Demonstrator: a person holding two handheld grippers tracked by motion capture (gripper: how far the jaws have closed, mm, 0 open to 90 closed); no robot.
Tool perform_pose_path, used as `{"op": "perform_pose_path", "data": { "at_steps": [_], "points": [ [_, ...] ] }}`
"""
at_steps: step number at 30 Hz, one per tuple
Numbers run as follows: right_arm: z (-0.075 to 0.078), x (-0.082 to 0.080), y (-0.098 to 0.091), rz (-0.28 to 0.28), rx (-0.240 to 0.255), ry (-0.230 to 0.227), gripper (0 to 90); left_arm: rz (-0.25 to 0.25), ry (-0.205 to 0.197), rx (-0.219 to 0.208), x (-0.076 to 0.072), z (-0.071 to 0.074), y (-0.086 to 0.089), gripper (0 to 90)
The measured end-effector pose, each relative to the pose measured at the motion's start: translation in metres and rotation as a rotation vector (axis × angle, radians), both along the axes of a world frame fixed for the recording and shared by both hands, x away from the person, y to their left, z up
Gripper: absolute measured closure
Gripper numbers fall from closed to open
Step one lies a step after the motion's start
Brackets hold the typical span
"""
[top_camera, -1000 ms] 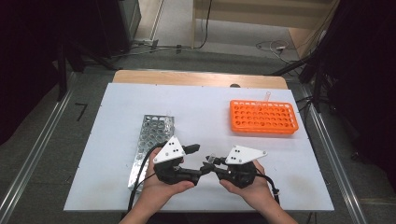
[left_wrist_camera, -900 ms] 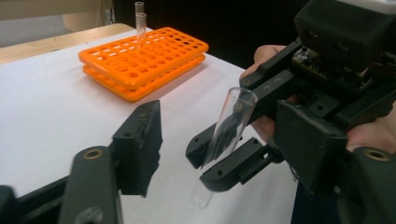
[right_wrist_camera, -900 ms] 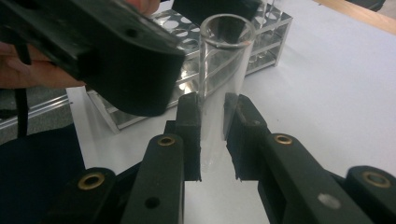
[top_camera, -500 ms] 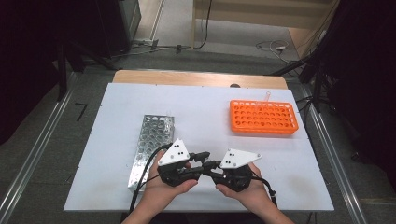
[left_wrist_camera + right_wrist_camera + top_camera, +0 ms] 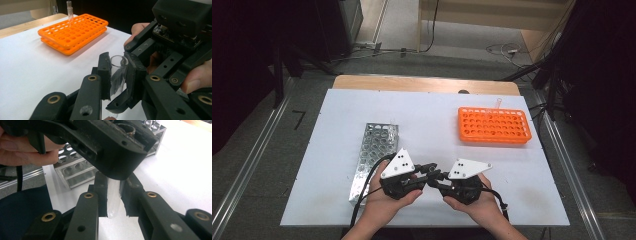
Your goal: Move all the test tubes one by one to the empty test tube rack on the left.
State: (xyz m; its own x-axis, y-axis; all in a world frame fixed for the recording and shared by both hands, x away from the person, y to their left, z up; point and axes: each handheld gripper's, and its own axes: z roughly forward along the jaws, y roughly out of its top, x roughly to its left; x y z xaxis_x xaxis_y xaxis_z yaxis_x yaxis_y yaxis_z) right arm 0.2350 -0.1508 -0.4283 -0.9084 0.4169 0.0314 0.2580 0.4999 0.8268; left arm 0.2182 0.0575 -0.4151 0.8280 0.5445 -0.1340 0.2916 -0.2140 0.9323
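Note:
A clear glass test tube (image 5: pixel 118 75) stands nearly upright between the two black jaws of my left gripper (image 5: pixel 117 63), which is shut on it below its open mouth. My right gripper (image 5: pixel 113 187) faces the left one, and its jaws press on the tube's rounded lower end (image 5: pixel 113 202). In the high view both grippers meet tip to tip near the table's front edge: left gripper (image 5: pixel 427 172), right gripper (image 5: pixel 439 180). A person's hands hold them.
A metal tube rack (image 5: pixel 374 147) lies just left of the left gripper, close behind it in the right gripper view (image 5: pixel 75 171). An orange tube rack (image 5: pixel 494 125) sits far right, with two clear tubes (image 5: pixel 70 13) standing at its far edge. The white table (image 5: pixel 427 125) runs between the racks.
The two grippers have drawn together from a small gap to tip-to-tip contact and slid slightly toward the front edge. The racks have not moved.

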Motion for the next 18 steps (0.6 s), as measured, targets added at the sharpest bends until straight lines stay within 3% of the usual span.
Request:
{"op": "perform_pose_path", "data": {
  "at_steps": [4,12,18],
  "points": [
    [0.0,0.001,-0.001,-0.002,0.006,0.0,68.1,0.009,-0.005,-0.005,0.002,0.002,0.002,75.9],
    [0.0,0.008,-0.01,-0.024,0.039,0.009,33.2,0.066,-0.016,-0.02,0.011,0.009,0.017,75.9],
    [0.003,0.014,-0.022,-0.055,0.067,0.013,16.6,0.12,-0.021,-0.032,0.02,0.014,0.034,75.9]
  ]
}}
